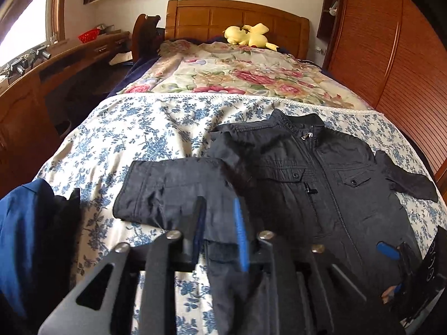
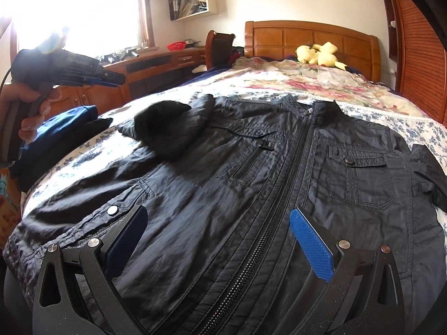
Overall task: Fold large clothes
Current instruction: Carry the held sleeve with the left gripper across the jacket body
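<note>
A black zip-up jacket (image 1: pixel 315 173) lies front up on the bed, collar toward the headboard. Its left sleeve (image 1: pixel 170 192) is bent across the blue-flowered sheet. My left gripper (image 1: pixel 220 223) hovers above that sleeve, jaws a narrow gap apart with nothing between them. In the right wrist view the jacket (image 2: pixel 251 167) fills the frame and the left gripper (image 2: pixel 106 79) floats above the bed at the left. My right gripper (image 2: pixel 220 240) is wide open over the jacket's lower front, straddling the zipper (image 2: pixel 282 195). It also shows at the lower right of the left wrist view (image 1: pixel 391 254).
A blue and black folded garment (image 1: pixel 30 237) lies at the bed's left edge. A floral quilt (image 1: pixel 240 75) and a yellow plush toy (image 1: pixel 248 36) sit near the headboard. A wooden desk (image 1: pixel 69 61) runs along the left, a wooden wardrobe (image 1: pixel 391 42) along the right.
</note>
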A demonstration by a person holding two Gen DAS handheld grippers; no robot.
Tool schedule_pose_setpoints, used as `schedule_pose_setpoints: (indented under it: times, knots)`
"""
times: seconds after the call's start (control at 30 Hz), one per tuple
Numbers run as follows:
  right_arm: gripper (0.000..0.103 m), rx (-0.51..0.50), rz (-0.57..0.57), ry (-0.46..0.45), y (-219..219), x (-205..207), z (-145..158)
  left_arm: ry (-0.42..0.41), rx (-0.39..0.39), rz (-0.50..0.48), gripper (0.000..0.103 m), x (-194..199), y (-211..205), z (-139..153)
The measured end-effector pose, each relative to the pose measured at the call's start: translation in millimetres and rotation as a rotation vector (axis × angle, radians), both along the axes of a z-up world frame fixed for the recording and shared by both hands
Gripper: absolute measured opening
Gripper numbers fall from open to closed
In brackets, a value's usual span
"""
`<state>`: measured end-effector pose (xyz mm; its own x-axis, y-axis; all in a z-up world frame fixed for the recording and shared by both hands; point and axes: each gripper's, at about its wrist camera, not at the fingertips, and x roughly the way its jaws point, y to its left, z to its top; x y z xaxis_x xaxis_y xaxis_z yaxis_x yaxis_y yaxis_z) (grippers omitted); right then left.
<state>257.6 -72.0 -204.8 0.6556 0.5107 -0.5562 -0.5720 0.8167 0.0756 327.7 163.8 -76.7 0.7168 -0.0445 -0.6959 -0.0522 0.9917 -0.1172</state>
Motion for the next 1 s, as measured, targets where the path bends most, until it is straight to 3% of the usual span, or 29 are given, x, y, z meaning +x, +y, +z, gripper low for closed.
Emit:
schedule_pose_setpoints:
  times: [0.1, 0.4, 0.6, 0.73, 0.83, 1.0]
  knots:
    - [0.103, -0.001, 0.001, 0.001, 0, 0, 0, 0.014, -0.001, 0.014, 0.036, 5, 14, -10]
    - [0.103, -0.003, 0.003, 0.002, 0, 0, -1, 0.149, -0.041, 0.106, 0.042, 34, 64, -86]
    - [0.103, -0.005, 0.008, 0.007, -2, 1, -2, 0.192, -0.092, 0.186, 0.043, 51, 98, -120]
    - [0.103, -0.006, 0.011, 0.011, -1, 1, -2, 0.204, -0.166, 0.227, 0.053, 59, 119, -135]
    - [0.103, -0.011, 0.012, 0.018, 0, 2, -3, 0.198, -0.209, 0.238, 0.054, 63, 128, -139]
    - [0.103, -0.013, 0.013, 0.022, 0, 1, -3, 0.192, -0.203, 0.258, 0.054, 70, 129, -139]
